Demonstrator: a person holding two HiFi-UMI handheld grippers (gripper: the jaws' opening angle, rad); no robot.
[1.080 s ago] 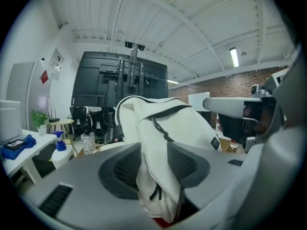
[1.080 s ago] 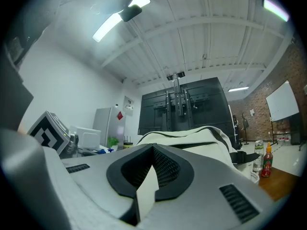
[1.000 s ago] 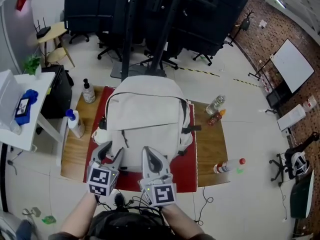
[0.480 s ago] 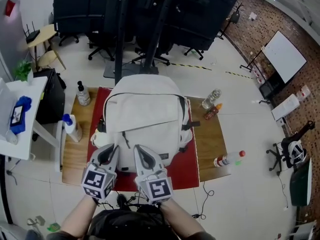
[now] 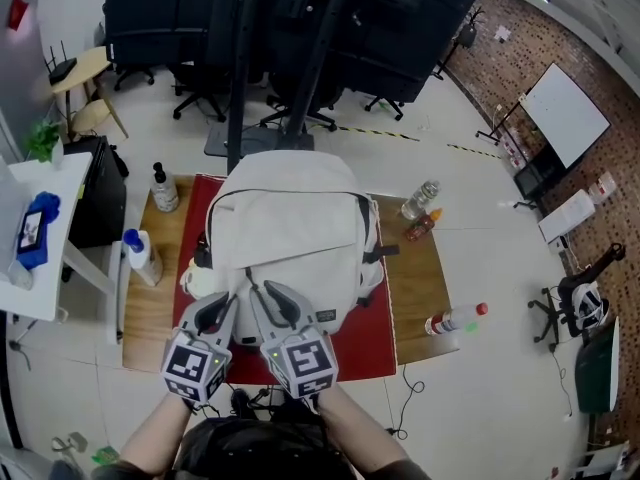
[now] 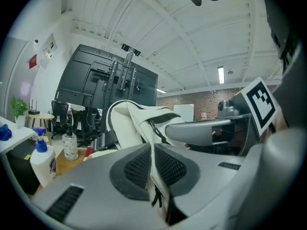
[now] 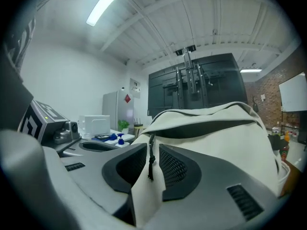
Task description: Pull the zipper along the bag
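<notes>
backpack [image 5: 290,218] lies just ahead of both tongs; its contents are hidden. left gripper [image 5: 224,306]: jaws have just been closing and now pinch a fold of its fabric. right gripper [image 5: 272,298]: jaws have just been opening and stand apart, zipper cord [image 7: 150,159] hanging loose between them.
</notes>
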